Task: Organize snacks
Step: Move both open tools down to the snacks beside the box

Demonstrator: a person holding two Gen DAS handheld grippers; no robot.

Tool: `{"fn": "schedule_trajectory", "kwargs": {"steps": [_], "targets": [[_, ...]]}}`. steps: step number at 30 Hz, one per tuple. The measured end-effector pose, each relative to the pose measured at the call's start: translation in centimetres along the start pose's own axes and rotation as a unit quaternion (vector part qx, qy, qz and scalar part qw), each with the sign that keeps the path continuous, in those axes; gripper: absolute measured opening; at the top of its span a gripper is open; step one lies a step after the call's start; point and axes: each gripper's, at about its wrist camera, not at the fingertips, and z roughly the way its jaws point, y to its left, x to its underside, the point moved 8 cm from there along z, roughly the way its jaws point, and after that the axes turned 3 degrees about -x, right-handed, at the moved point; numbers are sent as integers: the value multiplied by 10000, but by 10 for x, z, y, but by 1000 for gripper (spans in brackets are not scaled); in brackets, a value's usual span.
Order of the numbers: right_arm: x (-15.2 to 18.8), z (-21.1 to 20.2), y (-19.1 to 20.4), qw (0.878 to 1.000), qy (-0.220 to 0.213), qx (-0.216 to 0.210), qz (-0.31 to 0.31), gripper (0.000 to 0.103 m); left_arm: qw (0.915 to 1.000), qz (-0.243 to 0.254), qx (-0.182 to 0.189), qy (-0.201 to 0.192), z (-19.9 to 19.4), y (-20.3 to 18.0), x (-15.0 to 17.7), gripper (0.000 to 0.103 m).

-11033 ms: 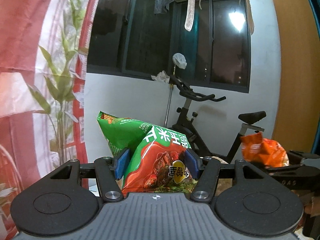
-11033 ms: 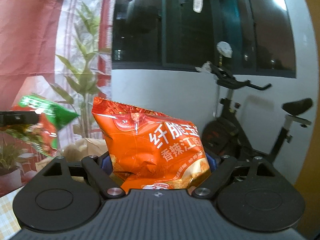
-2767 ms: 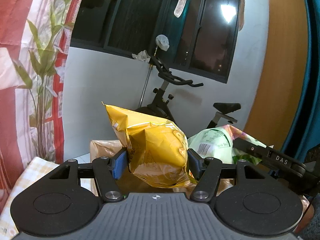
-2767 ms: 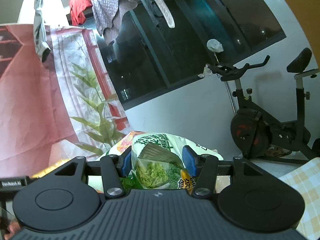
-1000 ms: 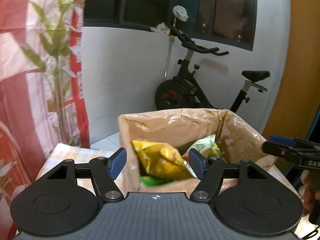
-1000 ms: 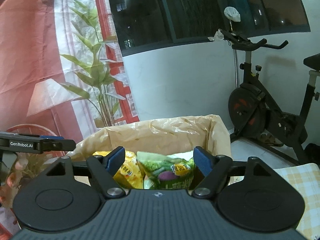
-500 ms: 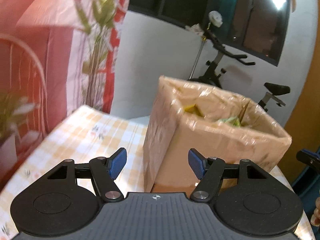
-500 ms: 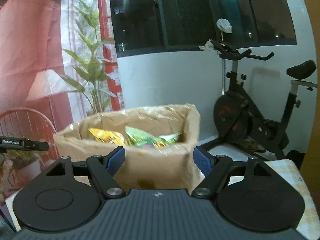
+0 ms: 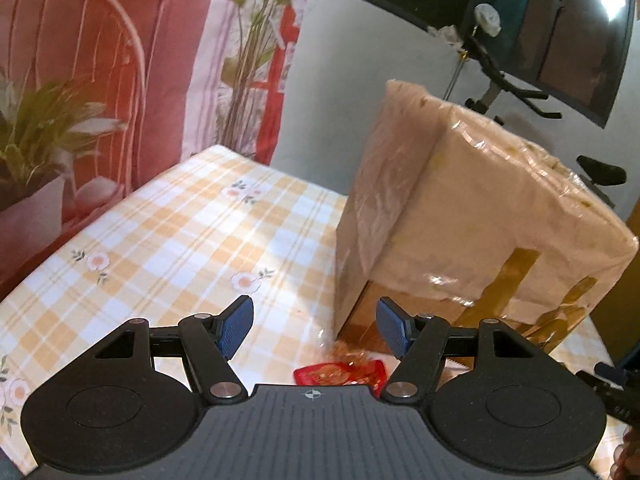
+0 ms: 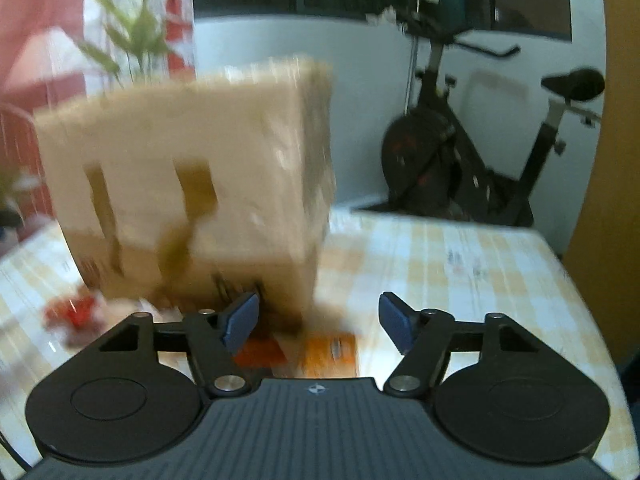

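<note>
A tall cardboard box [image 9: 460,208] wrapped in clear film stands on the checked tablecloth [image 9: 180,240]; its inside is hidden from this low angle. My left gripper [image 9: 316,322] is open and empty, hovering just in front of the box's near corner, above a small red snack packet [image 9: 340,372]. The right wrist view is blurred. My right gripper [image 10: 318,320] has its jaws closing with nothing pressed between them. Below it, at the foot of the box [image 10: 192,184], lie an orange packet [image 10: 330,354] and a red-orange one [image 10: 260,352]. Another red packet [image 10: 74,308] lies further left.
An exercise bike [image 10: 460,152] stands behind the table on the right. A potted plant [image 9: 36,152] and a red chair [image 9: 80,40] are beyond the table's left edge. The right gripper's tip [image 9: 616,392] shows at the left wrist view's lower right.
Both grippers have dropped from above the box's open top to table level in front of it. The snacks inside are out of sight; loose packets on the cloth came into view.
</note>
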Motion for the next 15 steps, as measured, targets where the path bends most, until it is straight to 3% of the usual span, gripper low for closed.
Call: {"fn": "schedule_trajectory", "kwargs": {"steps": [4, 8, 15], "targets": [[26, 17, -4, 9996, 280, 68, -57, 62, 9999, 2, -128, 59, 2, 3, 6, 70], [39, 27, -7, 9993, 350, 152, -35, 51, 9997, 17, -184, 161, 4, 2, 13, 70], [50, 32, -11, 9990, 377, 199, 124, 42, 9987, 218, -243, 380, 13, -6, 25, 70]]}}
